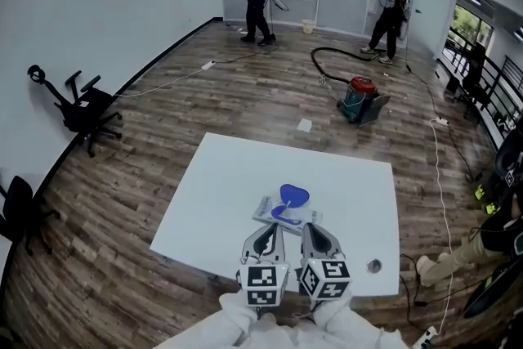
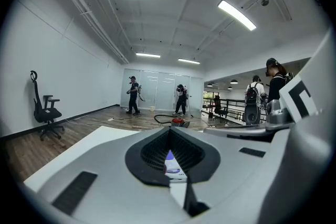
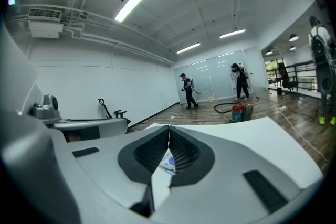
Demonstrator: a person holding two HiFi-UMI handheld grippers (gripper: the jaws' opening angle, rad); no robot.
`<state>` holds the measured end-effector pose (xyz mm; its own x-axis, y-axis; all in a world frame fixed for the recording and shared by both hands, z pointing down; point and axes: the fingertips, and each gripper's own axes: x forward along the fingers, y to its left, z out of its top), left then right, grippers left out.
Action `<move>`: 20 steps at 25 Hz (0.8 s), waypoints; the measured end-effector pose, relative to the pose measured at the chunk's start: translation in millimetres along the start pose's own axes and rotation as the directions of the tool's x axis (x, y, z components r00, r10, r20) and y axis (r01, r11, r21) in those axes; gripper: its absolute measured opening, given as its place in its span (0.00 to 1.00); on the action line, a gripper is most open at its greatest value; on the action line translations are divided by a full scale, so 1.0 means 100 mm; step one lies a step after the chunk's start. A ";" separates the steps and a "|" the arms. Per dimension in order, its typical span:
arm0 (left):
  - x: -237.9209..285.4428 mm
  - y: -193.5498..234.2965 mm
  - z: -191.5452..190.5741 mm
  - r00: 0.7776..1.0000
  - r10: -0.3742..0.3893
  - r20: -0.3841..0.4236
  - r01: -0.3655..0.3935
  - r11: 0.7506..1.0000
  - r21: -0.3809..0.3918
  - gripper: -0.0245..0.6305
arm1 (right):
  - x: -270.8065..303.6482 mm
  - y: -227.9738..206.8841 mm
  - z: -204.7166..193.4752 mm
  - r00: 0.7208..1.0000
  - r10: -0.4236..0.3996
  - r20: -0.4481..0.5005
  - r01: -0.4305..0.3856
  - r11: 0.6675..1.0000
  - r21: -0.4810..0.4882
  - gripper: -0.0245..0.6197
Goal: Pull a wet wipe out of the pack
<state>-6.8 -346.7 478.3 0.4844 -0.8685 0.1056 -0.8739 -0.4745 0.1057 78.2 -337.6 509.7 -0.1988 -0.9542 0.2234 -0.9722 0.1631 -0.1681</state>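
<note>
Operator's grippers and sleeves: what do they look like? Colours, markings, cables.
The left gripper and right gripper match: light grey moulded bodies, black ribbed finger pads, each with a cube of black-and-white square markers. The sleeves are white. No cables visible.

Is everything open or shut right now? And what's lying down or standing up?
left gripper: shut, holding nothing.
right gripper: shut, holding nothing.
pack: lying flat on the table, not gripped.
lid: blue, looks flipped up and open.
chair: standing upright by the wall.
</note>
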 end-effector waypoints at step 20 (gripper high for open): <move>-0.07 0.00 -0.04 0.999 0.050 0.022 -0.049 0.998 -0.036 0.04 | 0.17 -0.29 -0.43 0.996 0.032 -0.085 -0.032 0.999 0.003 0.05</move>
<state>-10.2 -339.8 481.0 0.4393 -0.8939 0.0892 -0.8944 -0.4260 0.1361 97.4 -348.0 559.7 -0.2396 -0.9237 0.2991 -0.9650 0.1926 -0.1783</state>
